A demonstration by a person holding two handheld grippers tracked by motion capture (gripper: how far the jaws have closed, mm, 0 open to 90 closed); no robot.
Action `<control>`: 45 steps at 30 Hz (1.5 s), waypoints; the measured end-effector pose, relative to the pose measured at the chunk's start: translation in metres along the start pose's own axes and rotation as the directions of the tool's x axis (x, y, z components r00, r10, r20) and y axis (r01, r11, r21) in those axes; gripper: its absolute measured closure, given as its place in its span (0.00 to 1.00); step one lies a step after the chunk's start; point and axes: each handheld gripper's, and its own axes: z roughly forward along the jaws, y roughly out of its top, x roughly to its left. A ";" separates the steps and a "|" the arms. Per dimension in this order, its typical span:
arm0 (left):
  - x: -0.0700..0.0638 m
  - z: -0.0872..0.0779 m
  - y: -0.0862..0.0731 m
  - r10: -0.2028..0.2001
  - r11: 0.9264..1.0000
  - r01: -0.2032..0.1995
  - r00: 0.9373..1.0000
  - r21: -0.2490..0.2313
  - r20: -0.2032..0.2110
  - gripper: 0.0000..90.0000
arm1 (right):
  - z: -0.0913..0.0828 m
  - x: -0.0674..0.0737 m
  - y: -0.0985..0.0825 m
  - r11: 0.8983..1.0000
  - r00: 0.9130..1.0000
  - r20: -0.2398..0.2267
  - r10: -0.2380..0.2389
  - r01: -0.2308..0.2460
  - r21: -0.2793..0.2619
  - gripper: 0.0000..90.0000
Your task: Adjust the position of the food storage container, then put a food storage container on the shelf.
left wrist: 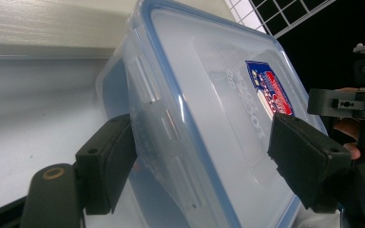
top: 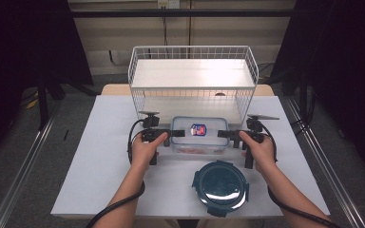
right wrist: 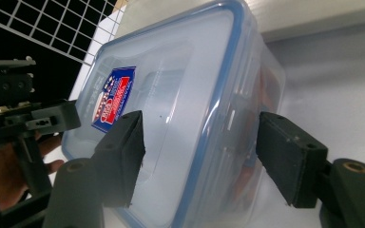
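A clear rectangular box with a blue-rimmed lid and a red and blue label lies on the white table, just in front of the wire rack. Something reddish shows through its wall. My left gripper reaches in level at the box's left end. In the left gripper view, the box sits between the jaws of that gripper, one on the lid and one by the side flap. My right gripper straddles the box at the right end the same way. Neither gripper's pads visibly squeeze the box.
A white wire rack with a shelf stands at the back of the table. A round dark teal container sits near the front edge, right of centre, close under my right forearm. Cables trail from both grippers toward the front edge.
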 end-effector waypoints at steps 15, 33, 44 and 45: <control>-0.010 -0.017 0.003 -0.098 0.995 0.098 0.995 0.017 -0.026 0.46 | -0.014 0.004 -0.004 0.995 0.994 -0.020 0.104 -0.104 0.008 0.53; -0.031 -0.049 0.009 -0.068 0.996 0.068 0.998 -0.051 -0.008 0.53 | -0.030 0.027 -0.001 0.992 0.996 -0.060 0.064 -0.070 -0.103 0.56; -0.048 -0.071 0.021 -0.055 0.996 0.055 0.998 -0.077 0.005 0.54 | -0.043 0.051 0.006 0.992 0.997 -0.073 0.026 -0.035 -0.125 0.55; -0.050 -0.073 0.022 -0.055 0.995 0.056 0.998 -0.082 0.007 0.54 | -0.044 0.053 0.007 0.992 0.997 -0.076 0.022 -0.032 -0.125 0.55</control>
